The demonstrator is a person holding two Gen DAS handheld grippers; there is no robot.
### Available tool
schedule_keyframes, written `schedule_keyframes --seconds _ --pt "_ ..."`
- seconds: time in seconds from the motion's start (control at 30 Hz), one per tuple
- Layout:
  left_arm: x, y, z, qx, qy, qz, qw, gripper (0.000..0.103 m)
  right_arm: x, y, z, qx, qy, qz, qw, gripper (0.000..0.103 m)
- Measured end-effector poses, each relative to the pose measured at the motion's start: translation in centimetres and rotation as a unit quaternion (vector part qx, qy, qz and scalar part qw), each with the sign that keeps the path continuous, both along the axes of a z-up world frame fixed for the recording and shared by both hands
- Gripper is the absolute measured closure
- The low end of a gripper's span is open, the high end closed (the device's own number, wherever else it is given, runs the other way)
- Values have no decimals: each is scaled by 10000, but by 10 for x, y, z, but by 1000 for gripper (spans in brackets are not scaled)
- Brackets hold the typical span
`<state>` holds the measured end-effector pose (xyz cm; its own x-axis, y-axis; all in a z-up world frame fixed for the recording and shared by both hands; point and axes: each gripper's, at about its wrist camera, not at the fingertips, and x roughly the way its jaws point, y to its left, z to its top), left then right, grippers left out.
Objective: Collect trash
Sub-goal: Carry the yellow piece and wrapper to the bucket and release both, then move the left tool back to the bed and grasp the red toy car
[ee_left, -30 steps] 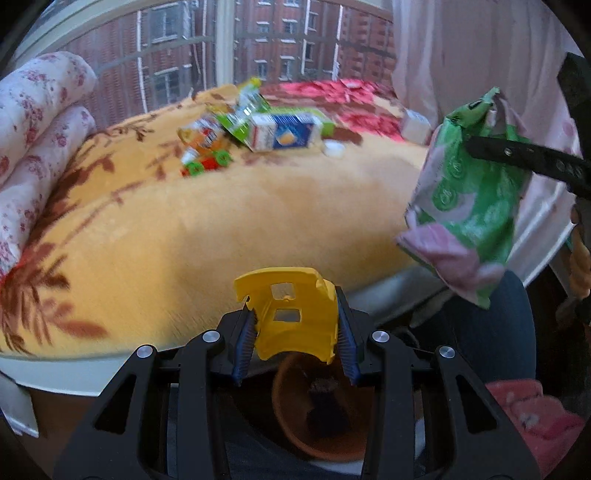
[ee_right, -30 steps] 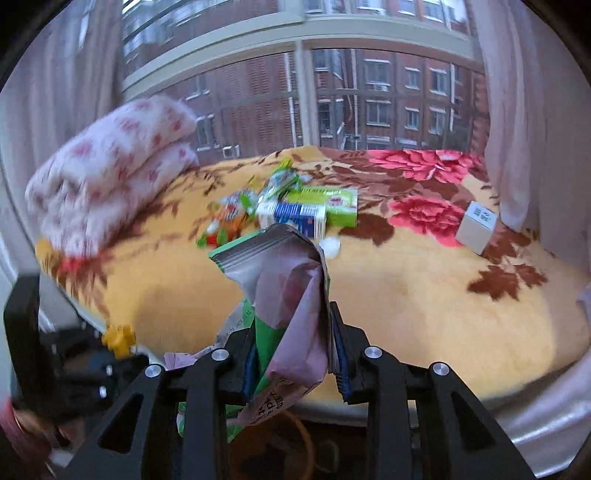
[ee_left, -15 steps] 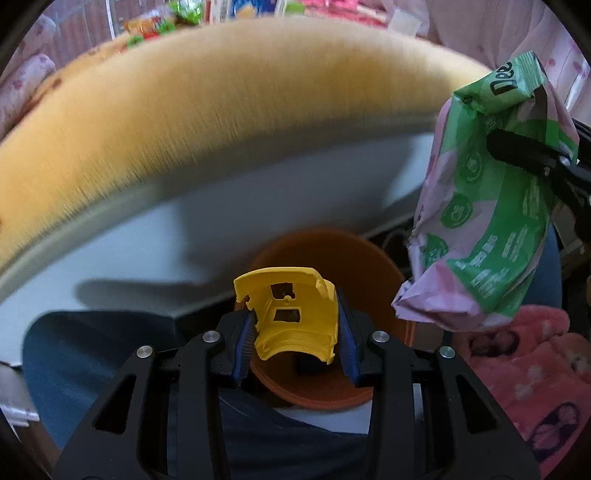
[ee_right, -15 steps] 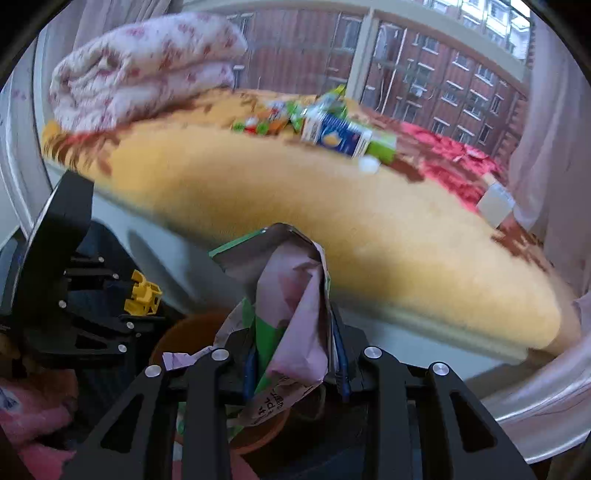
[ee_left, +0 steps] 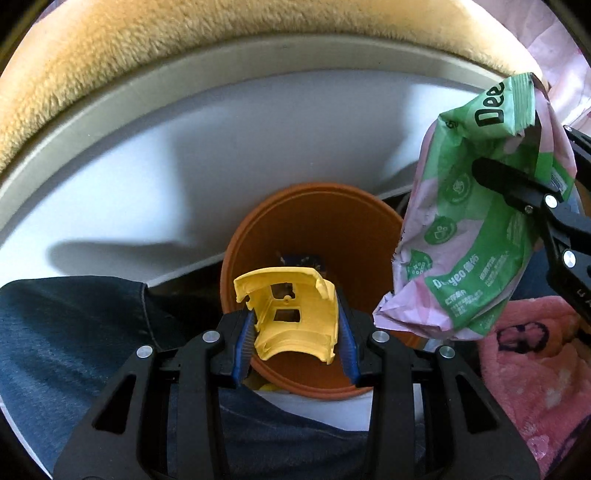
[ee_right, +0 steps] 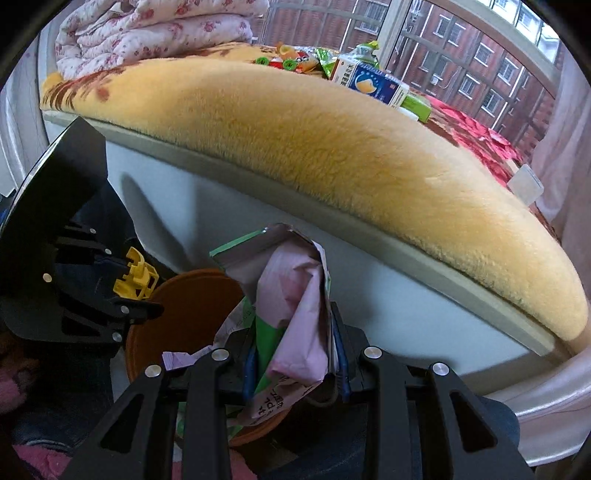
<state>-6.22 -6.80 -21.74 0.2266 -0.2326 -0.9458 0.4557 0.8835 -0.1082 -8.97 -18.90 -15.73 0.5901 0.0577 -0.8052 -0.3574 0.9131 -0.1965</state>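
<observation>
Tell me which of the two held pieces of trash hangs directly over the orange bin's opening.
The yellow plastic piece in the left gripper; the green-and-pink wrapper hangs right of the orange bin.

Left gripper (ee_left: 295, 328) angled steeply down, jaws clamped, right gripper (ee_right: 295, 363) tilted down, jaws clamped

You're facing a low bed or platform with a pale grey-white side panel (ee_right: 388, 295) and a beige rim under a thick yellow plush blanket (ee_right: 332, 147); at its far end the blanket turns to red flowers. A folded floral quilt (ee_right: 147, 29) lies at the far left; behind it a large window (ee_right: 461, 55) shows red-brick buildings in daylight; a pale pink curtain (ee_right: 565, 129) hangs at your right.
</observation>
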Motion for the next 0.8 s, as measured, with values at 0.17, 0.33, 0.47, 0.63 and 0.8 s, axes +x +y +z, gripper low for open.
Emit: schedule_keyframes --seconds 0.17,0.33,0.47,0.63,0.8 --pt "2 -2 -2 27 89 54 9999 66 3 2 -8 -31 121 0 9999 71" --pt "10 -6 -5 118 155 46 9998 64 8 3 -10 -30 143 38 9999 62" --pt "12 -7 -10 212 142 96 9996 34 1 3 0 -96 -282 -7 9996 30" --pt "10 -7 -13 297 100 73 9995 28 0 3 8 -151 -522 -60 9985 18" --pt "10 -6 -13 287 83 96 9995 26 1 2 7 -67 -432 -68 9990 18"
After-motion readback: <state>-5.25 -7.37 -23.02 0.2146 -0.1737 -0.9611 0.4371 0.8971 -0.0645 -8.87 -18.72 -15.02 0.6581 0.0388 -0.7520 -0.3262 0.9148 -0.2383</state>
